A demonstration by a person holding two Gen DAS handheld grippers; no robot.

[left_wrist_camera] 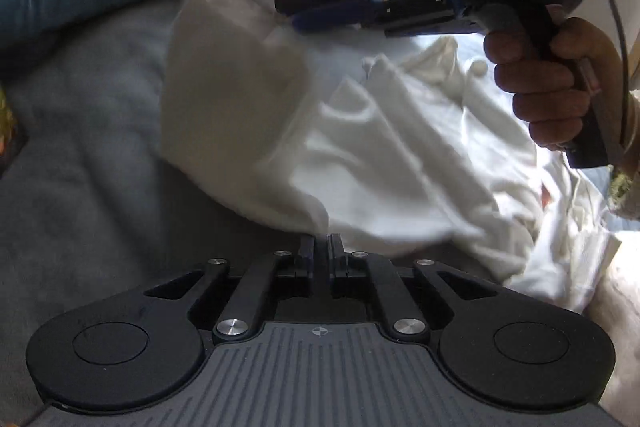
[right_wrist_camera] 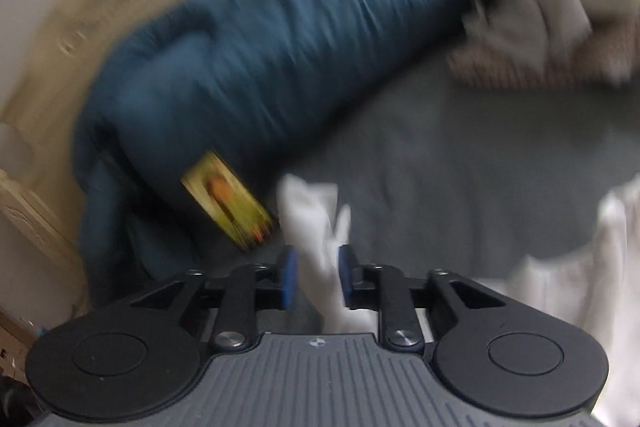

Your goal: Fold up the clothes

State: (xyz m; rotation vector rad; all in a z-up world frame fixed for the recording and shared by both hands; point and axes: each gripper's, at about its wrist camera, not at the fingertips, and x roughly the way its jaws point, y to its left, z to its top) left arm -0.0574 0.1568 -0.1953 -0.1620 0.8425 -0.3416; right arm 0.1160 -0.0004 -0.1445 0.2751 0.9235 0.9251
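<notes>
A white garment (left_wrist_camera: pixel 360 155) hangs between both grippers above a grey bedsheet (left_wrist_camera: pixel 80 167). My left gripper (left_wrist_camera: pixel 322 247) is shut on the garment's lower edge. My right gripper (left_wrist_camera: pixel 292 13) shows at the upper right of the left wrist view, held in a hand, pinching the garment's upper part. In the right wrist view the right gripper (right_wrist_camera: pixel 316 267) has white cloth (right_wrist_camera: pixel 316 223) bunched between its blue pads (right_wrist_camera: pixel 289 273); the jaws stand slightly apart around it. More white cloth (right_wrist_camera: pixel 600 267) hangs at the right.
A rolled blue duvet (right_wrist_camera: pixel 280 47) lies along the far side of the bed (right_wrist_camera: pixel 440 155). A yellow printed item (right_wrist_camera: pixel 230 203) lies beside it. Folded light clothes (right_wrist_camera: pixel 560 19) sit on a patterned cushion at the far right. A beige headboard (right_wrist_camera: pixel 80 7) stands behind.
</notes>
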